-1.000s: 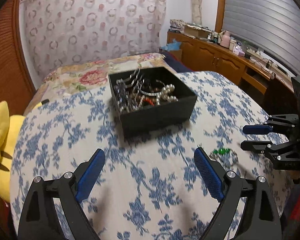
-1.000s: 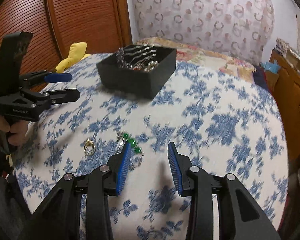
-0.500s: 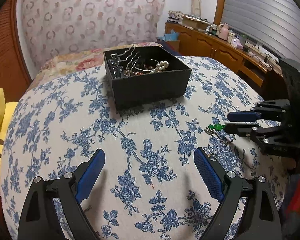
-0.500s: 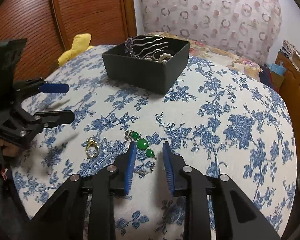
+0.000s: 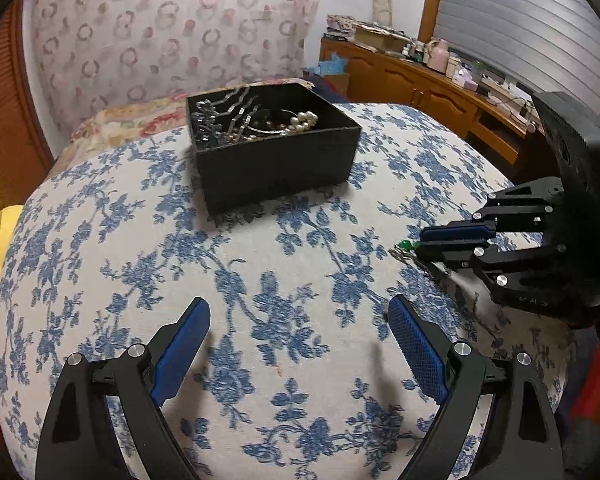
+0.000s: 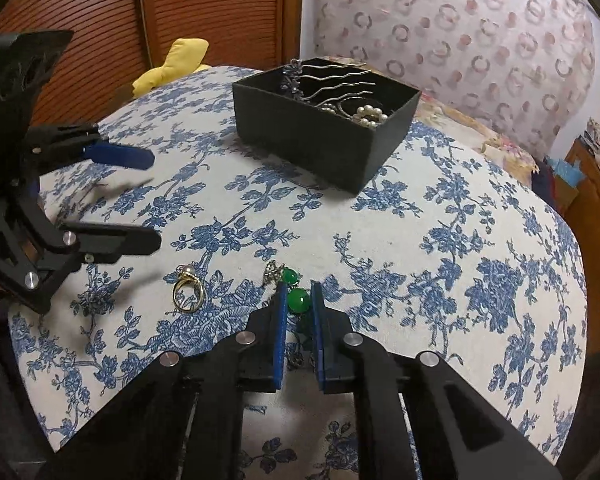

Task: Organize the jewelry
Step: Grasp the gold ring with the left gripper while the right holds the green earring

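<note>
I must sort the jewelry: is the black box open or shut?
Open. The black box has no lid on it; hairpins and pearls show inside.

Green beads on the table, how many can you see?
2. One green bead lies just ahead of the right gripper. The other green bead sits between its blue fingertips. More may be hidden behind the fingers.

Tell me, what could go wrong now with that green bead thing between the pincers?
The right gripper is closing on one bead of the green bead piece; round and smooth, it might slip out. Its chain trails on the tablecloth and could snag when lifted, or brush the gold ring nearby.
</note>
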`<state>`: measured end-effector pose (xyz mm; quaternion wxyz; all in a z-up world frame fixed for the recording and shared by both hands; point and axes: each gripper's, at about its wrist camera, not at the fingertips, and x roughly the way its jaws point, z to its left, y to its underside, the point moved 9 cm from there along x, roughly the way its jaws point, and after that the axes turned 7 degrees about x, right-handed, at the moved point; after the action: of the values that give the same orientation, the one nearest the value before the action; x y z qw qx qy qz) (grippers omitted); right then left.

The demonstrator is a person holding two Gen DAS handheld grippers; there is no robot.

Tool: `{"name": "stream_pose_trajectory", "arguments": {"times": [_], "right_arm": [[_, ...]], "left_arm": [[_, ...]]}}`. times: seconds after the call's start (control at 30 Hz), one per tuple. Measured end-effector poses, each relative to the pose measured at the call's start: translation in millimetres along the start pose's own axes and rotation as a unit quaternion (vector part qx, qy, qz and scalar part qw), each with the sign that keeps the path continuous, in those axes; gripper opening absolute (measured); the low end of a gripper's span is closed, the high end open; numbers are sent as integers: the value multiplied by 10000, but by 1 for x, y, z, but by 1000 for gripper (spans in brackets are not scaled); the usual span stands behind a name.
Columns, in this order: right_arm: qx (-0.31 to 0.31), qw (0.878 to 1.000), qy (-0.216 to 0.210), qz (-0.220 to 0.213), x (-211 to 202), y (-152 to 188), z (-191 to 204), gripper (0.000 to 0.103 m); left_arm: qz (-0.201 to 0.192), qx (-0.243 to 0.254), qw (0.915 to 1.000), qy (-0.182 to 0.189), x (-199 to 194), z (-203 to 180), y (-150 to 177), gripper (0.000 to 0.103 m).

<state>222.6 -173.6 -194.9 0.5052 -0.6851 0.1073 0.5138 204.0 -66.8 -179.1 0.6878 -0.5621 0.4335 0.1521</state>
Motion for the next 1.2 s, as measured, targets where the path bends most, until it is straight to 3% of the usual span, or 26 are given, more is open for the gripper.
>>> {"name": "stream_pose_trajectory", "arguments": {"times": [0.23, 0.47, 0.77, 0.93, 0.97, 1.1, 1.13, 1.2], "right_arm": [[397, 9985, 166, -338, -29, 3, -26, 13], [540, 9967, 272, -533, -49, 3, -40, 13], [556, 9958, 243, -684, -57, -4, -39, 13], [530, 9960, 212, -692, -56, -6, -38, 13], [534, 9960, 213, -689, -56, -6, -37, 13], [512, 9959, 214, -709, -56, -8, -37, 13], [504, 9959, 214, -722, -57, -9, -37, 13], [499, 9956, 184, -774, -59, -15, -36, 13]], "left_arm": [[-14, 190, 9993, 328, 2, -25, -3, 86], [29, 375, 9979, 525, 9, -47, -7, 55], [107, 560, 9969, 535, 18, -60, -6, 38], [117, 663, 9966, 485, 20, -64, -4, 35], [115, 687, 9964, 486, 20, -64, -4, 25], [114, 718, 9959, 531, 20, -65, -5, 23], [108, 696, 9961, 526, 19, -64, -5, 10], [77, 630, 9964, 554, 16, -61, -9, 9]]}}
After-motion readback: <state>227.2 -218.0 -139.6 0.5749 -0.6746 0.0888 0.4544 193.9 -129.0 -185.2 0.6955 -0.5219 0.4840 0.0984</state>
